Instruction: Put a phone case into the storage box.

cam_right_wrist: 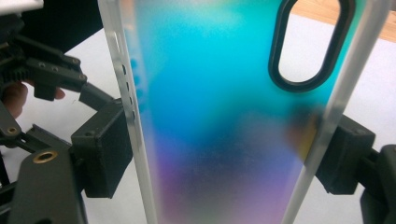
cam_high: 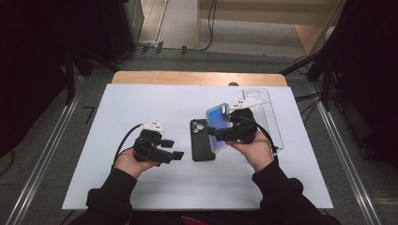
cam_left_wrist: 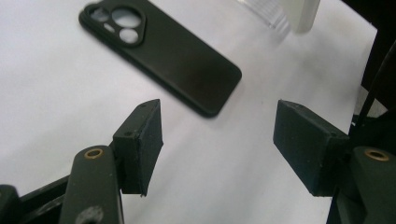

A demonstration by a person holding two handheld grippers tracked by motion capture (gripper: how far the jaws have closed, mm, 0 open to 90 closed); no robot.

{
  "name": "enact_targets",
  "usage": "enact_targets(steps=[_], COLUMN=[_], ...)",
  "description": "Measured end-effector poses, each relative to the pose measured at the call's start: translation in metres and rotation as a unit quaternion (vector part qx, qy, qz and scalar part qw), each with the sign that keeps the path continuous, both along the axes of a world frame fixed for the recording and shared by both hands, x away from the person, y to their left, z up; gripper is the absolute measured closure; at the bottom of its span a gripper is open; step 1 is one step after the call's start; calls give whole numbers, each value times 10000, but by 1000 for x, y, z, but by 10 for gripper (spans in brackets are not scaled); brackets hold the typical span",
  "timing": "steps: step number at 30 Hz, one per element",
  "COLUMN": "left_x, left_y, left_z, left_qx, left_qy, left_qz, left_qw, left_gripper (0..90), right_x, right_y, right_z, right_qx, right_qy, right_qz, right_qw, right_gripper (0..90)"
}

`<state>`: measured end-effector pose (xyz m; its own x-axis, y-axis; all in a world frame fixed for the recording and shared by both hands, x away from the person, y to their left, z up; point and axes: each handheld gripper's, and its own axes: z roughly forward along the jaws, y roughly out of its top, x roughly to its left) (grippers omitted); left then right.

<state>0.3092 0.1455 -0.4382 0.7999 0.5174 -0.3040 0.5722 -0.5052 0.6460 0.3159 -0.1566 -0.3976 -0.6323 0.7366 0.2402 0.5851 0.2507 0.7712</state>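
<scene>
A black phone case [cam_high: 202, 139] lies flat on the white table sheet [cam_high: 141, 103], camera cutout toward the far side; in the left gripper view the black case [cam_left_wrist: 168, 53] lies just beyond the jaws. My left gripper [cam_high: 177, 155] hovers to its left, open, with nothing between the pads [cam_left_wrist: 148, 140]. My right gripper [cam_high: 219, 132] is shut on a translucent blue-to-purple phone case [cam_high: 218, 124], held tilted above the table right of the black one. In the right gripper view the blue case [cam_right_wrist: 224, 116] stands between both pads, which press on its clear side rims.
A clear phone case [cam_high: 263, 112] lies flat at the right of the sheet, behind the right hand. The sheet's right edge [cam_high: 309, 140] is near it. A wooden table edge [cam_high: 197, 77] runs along the far side. The other gripper [cam_right_wrist: 42, 79] appears in the right gripper view.
</scene>
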Motion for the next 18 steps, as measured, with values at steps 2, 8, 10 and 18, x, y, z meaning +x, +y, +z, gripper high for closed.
enact_targets(steps=[2, 8, 10, 18], left_x=[-2, -7, -9, -15], left_y=[3, 9, 12, 22], left_z=[-2, -3, -4, -10], left_qx=[-50, -23, -83, -122], left_qy=[33, -9, 11, 31], left_qz=[21, 20, 33, 174], left_qw=[10000, 10000, 10000, 9998], left_gripper=[318, 296, 295, 294], right_x=[0, 3, 3, 6], right_y=[-2, -12, -16, -41], right_z=[1, 8, 10, 24], right_qx=[-18, -24, -14, 106], right_qy=[-3, 15, 35, -19], right_qz=[-13, 18, -12, -302], right_qw=[10000, 10000, 10000, 9995], right_gripper=[164, 165, 164, 164])
